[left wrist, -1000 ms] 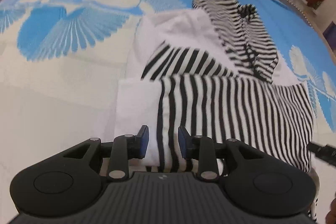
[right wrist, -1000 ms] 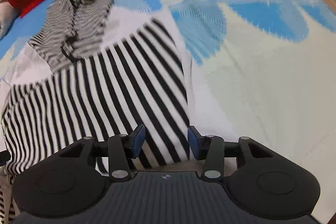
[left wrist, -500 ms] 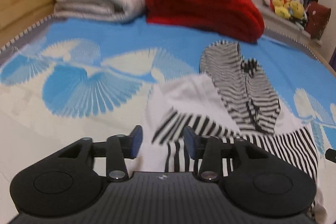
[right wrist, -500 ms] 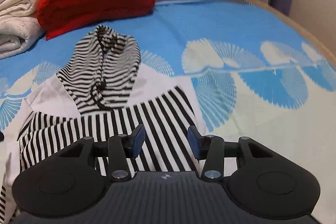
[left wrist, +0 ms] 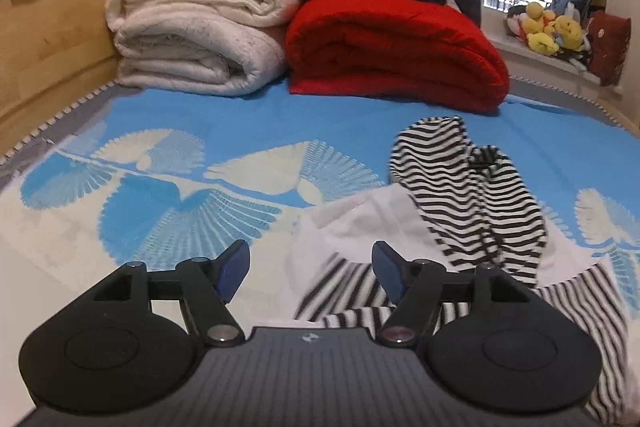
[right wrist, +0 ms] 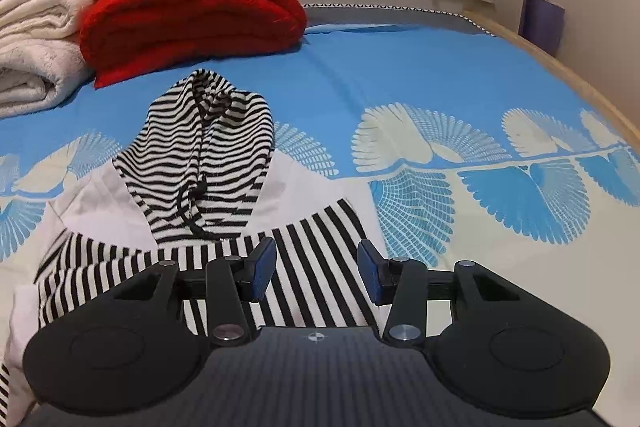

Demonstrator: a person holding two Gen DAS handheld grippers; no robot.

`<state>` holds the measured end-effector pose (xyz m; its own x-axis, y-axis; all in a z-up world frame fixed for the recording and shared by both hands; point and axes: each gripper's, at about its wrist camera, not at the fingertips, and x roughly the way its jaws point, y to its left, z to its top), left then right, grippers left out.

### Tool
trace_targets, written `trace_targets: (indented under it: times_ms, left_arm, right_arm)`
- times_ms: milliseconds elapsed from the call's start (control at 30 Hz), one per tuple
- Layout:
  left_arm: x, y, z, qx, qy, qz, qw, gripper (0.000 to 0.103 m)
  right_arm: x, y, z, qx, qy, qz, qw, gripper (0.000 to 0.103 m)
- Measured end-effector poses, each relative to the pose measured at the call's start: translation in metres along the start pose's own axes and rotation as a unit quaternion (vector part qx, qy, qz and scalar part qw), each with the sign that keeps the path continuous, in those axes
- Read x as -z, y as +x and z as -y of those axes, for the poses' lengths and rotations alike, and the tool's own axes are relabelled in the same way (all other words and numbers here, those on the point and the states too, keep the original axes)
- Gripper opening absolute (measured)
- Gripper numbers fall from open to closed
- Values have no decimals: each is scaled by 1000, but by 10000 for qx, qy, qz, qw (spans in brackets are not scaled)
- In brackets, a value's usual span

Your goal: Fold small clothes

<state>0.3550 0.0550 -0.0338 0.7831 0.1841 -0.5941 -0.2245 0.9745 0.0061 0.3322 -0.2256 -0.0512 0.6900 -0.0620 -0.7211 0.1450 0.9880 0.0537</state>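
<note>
Bedspread [right wrist: 400, 67] | red blanket [left wrist: 392, 47] – cream quilts [left wrist: 192, 39] beyond hoodie [right wrist: 208, 155]

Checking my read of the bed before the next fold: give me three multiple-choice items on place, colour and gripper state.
1. Where does the striped hood lie?
A. Flat on the bedspread, short of the red blanket
B. On the blanket pile
C. On the windowsill

2. What colour are the garment's stripes?
A. Red and white
B. Black and white
C. Blue and yellow

3. What is pinched in the left gripper?
A. A sleeve
B. The hood cord
C. Nothing

Answers: 1 A, blue cloth shows between hood and blanket; 2 B, as both views show; 3 C, the jaws are opening, with the garment only lying behind the gap.
</note>
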Motion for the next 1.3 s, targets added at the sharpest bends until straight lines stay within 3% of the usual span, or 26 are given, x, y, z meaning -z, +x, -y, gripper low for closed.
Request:
trace_targets:
  times_ms: [333, 500, 633, 800, 1000, 1300]
  left_arm:
    - [4, 4, -18, 118, -30, -227, 9997, 72]
    - [8, 13, -30, 342, 90, -404, 9986, 57]
    - [10, 20, -37, 515, 211, -462, 9974, 28]
    - [8, 30, -40, 639, 308, -623, 9955, 25]
    - [-33, 75, -16, 926, 180, -831, 9921, 25]
    - [-124, 209, 45, 1104, 56, -943, 9894, 25]
  right_arm:
    - [-7, -5, 0, 59, -235, 30, 9997, 47]
    - [-9, -2, 12, 84, -179, -110, 9997, 47]
    - [-8, -1, 24, 74, -111, -135, 9998, 47]
    - [-2, 5, 38, 60, -141, -197, 9997, 47]
    - [1, 19, 53, 147, -219, -468, 9986, 47]
    - [-4, 32, 62, 139, -274, -610, 9977, 47]
